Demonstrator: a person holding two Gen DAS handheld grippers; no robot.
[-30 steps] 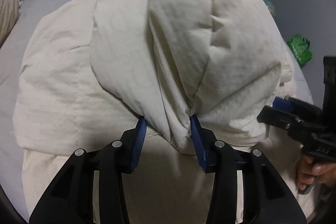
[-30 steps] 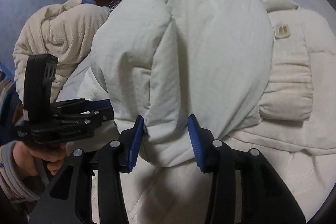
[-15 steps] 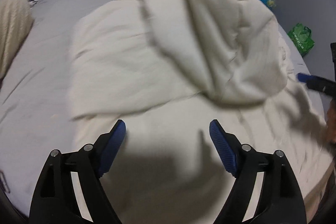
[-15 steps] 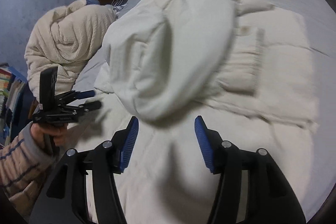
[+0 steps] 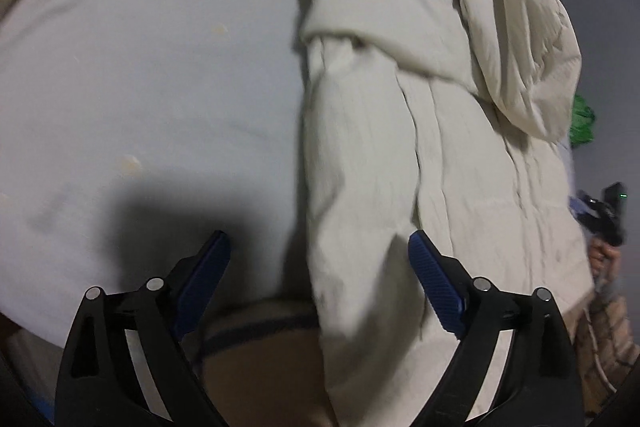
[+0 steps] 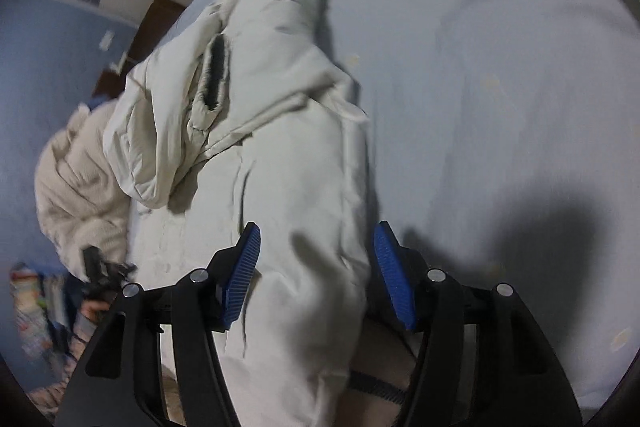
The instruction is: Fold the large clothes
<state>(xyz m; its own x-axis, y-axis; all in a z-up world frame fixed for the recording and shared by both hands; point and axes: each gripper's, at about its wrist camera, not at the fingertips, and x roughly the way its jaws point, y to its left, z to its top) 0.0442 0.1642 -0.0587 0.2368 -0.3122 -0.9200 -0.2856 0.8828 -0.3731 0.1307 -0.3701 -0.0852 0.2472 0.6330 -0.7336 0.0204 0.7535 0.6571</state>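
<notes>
Grey-sheeted bed (image 5: 140,75) under dim light, blue wall (image 6: 44,67) and pale wardrobe doors beyond its far edge. Cream padded jacket (image 5: 360,155) spread lengthwise down the bed, hood (image 5: 520,39) flopped back over the body, near hem hanging over the near edge. Long folded sleeve (image 6: 304,211) along the jacket's side next to bare sheet.

Left gripper (image 5: 320,267) low at the near edge, blue pads (image 5: 434,287) spread wide, one sleeve fold lying loose between them, nothing pinched. Same gripper small and blurred at the left of the right wrist view (image 6: 100,271), held in a hand.

Right gripper (image 6: 316,267) likewise spread, blue pads (image 6: 390,267) either side of the sleeve, not visibly pressing it. Seen again, blurred, at the right rim of the left wrist view (image 5: 604,211).

Knitted cream blanket (image 6: 80,187) heaped at the far left corner. Green bag (image 5: 580,123) off the bed's right edge.
</notes>
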